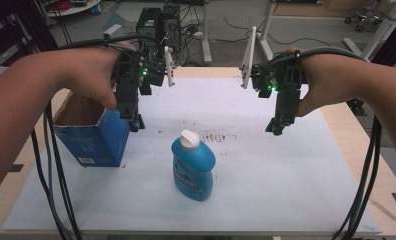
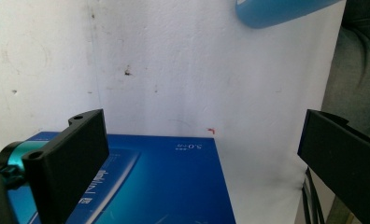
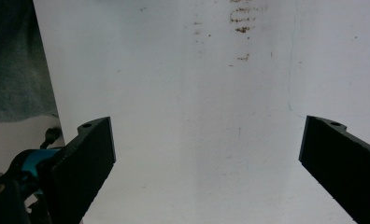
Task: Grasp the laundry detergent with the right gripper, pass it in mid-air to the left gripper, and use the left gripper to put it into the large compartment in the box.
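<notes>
Left claw (image 1: 136, 122) hangs over the right edge of the open-topped blue cardboard box (image 1: 93, 140), jaws spread wide and gripping nothing; in the left gripper view the box's blue face (image 2: 150, 186) lies right beneath them. Right claw (image 1: 277, 127) hovers above bare white sheet, jaws wide apart too, empty. Between the two, nearer the person, the blue plastic bottle with a white cap (image 1: 192, 167) stands upright on the white-covered surface (image 1: 286, 190), just beside the box, not touching it.
</notes>
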`<state>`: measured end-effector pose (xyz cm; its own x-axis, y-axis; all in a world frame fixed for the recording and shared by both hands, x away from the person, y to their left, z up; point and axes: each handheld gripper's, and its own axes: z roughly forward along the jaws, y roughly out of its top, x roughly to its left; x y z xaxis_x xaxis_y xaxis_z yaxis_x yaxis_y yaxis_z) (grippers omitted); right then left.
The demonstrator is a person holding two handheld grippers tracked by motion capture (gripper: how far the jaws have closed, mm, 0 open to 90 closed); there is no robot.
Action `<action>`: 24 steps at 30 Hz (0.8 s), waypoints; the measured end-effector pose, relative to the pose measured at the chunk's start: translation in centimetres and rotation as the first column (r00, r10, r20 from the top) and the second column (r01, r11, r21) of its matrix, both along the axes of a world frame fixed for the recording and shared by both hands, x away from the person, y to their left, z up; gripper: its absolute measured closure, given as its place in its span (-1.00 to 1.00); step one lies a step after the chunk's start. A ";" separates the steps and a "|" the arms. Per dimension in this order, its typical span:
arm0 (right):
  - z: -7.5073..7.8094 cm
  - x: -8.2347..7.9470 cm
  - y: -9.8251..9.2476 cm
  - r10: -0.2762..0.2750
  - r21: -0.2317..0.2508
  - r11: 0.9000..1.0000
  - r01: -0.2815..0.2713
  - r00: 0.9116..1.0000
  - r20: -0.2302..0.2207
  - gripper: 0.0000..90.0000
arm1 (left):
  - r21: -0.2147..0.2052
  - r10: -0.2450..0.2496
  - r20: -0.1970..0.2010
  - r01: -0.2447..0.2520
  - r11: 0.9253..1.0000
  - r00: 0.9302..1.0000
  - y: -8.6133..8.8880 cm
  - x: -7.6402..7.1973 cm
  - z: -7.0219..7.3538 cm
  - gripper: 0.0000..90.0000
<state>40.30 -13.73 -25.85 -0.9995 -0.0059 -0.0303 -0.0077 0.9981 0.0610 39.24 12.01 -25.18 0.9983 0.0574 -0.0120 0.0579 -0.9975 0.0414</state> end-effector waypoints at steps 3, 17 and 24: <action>0.3 -0.8 -0.2 0.002 0.015 1.000 -0.002 1.000 0.004 -0.94 | -0.001 -0.001 0.009 0.001 1.000 1.000 0.1 -0.4 0.2 -0.96; 0.7 -4.5 -1.0 -0.035 0.136 0.990 0.032 0.999 0.024 -0.94 | -0.016 -0.036 0.014 0.036 0.999 0.999 0.3 -1.1 0.4 -0.96; 0.0 -6.0 -1.3 -0.087 0.242 0.966 0.086 0.996 -0.007 -0.94 | -0.015 -0.024 0.018 0.024 1.000 1.000 1.1 -1.4 0.0 -0.96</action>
